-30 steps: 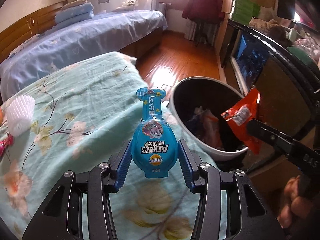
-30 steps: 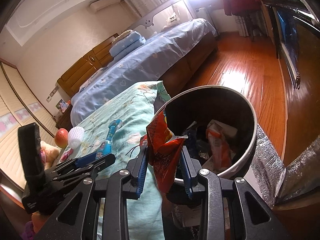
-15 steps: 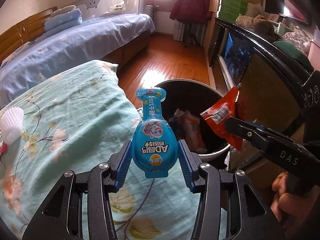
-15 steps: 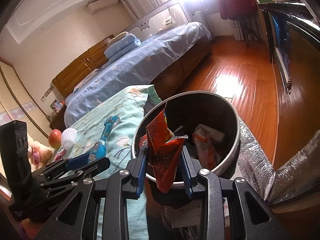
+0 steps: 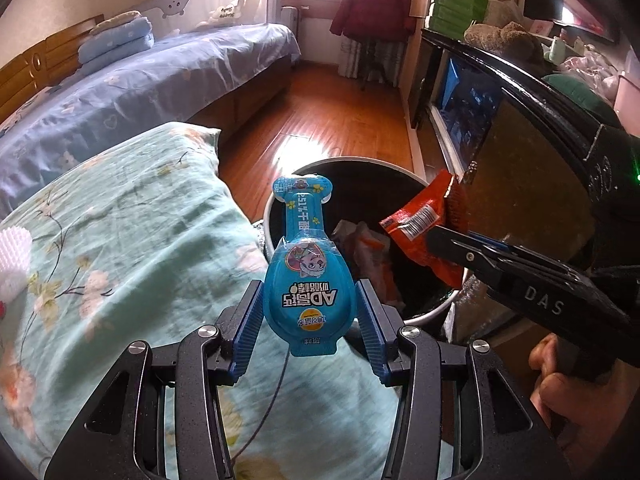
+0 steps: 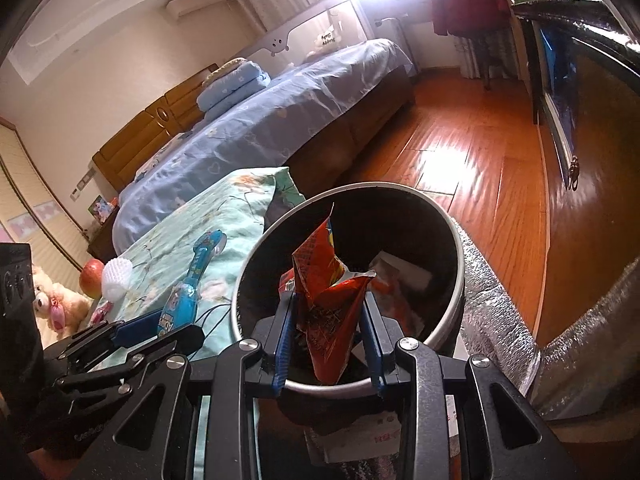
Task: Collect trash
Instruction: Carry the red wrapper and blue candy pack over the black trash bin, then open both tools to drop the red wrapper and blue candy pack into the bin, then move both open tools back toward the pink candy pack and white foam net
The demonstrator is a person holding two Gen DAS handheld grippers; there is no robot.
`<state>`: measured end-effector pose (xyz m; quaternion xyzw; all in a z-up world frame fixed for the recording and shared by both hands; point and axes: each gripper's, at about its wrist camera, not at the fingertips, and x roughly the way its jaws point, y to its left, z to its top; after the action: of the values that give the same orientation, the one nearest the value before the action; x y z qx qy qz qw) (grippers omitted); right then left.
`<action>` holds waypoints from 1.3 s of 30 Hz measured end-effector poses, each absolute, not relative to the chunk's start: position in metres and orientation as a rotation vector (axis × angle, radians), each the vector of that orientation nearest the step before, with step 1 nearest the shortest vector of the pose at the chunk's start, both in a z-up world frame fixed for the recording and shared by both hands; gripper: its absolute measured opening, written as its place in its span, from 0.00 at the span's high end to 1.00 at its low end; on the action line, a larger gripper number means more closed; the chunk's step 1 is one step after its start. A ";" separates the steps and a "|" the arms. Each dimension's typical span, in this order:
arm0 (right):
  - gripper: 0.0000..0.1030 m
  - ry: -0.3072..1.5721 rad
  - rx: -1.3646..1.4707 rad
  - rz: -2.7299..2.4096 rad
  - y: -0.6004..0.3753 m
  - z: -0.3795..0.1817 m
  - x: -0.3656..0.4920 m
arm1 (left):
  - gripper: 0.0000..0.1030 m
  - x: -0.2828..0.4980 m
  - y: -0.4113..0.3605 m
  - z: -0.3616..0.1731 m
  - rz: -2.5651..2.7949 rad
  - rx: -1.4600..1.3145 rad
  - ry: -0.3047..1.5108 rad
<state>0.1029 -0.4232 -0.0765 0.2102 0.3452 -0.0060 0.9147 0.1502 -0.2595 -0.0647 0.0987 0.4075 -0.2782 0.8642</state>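
My left gripper [image 5: 309,312] is shut on a blue bottle-shaped snack packet [image 5: 308,276], held over the floral bedcover just left of the round black trash bin [image 5: 280,200]. My right gripper [image 6: 329,320] is shut on a crumpled red snack wrapper [image 6: 326,312], held over the near rim of the bin [image 6: 460,264]. The red wrapper [image 5: 420,220] and right gripper also show in the left wrist view, over the bin's right side. The blue packet [image 6: 188,296] and left gripper [image 6: 132,332] show in the right wrist view, left of the bin. The bin holds several pieces of trash.
A teal floral bedcover [image 5: 120,240] lies left of the bin, with a white foam net [image 6: 116,278], an apple [image 6: 91,278] and a plush toy [image 6: 56,304] on it. A blue bed [image 6: 260,128] stands behind. A dark cabinet [image 5: 540,128] is at the right. Silver foil [image 6: 492,320] lies beside the bin.
Both grippers have moved closer to the bin with their loads. The red wrapper now hangs over the bin's opening; the blue packet has neared its left rim.
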 end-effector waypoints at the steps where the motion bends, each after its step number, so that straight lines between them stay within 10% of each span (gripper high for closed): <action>1: 0.69 0.712 0.431 -0.014 -0.424 -0.077 0.105 | 0.56 0.151 -0.261 -0.065 -0.585 0.207 0.856; 17: 0.65 0.743 0.425 -0.033 -0.439 -0.084 0.124 | 0.56 0.167 -0.275 -0.071 -0.627 0.198 0.892; 29: 0.33 0.720 0.457 -0.046 -0.444 -0.077 0.121 | 0.38 0.162 -0.258 -0.065 -0.619 0.151 0.893; 39: 0.26 0.697 0.458 -0.017 -0.423 -0.068 0.111 | 0.36 0.148 -0.197 -0.067 -0.534 0.103 0.890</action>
<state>0.1106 -0.4228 -0.0685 0.2223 0.3387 -0.0083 0.9142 0.1481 -0.1972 -0.0672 0.0490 0.4250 -0.2551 0.8671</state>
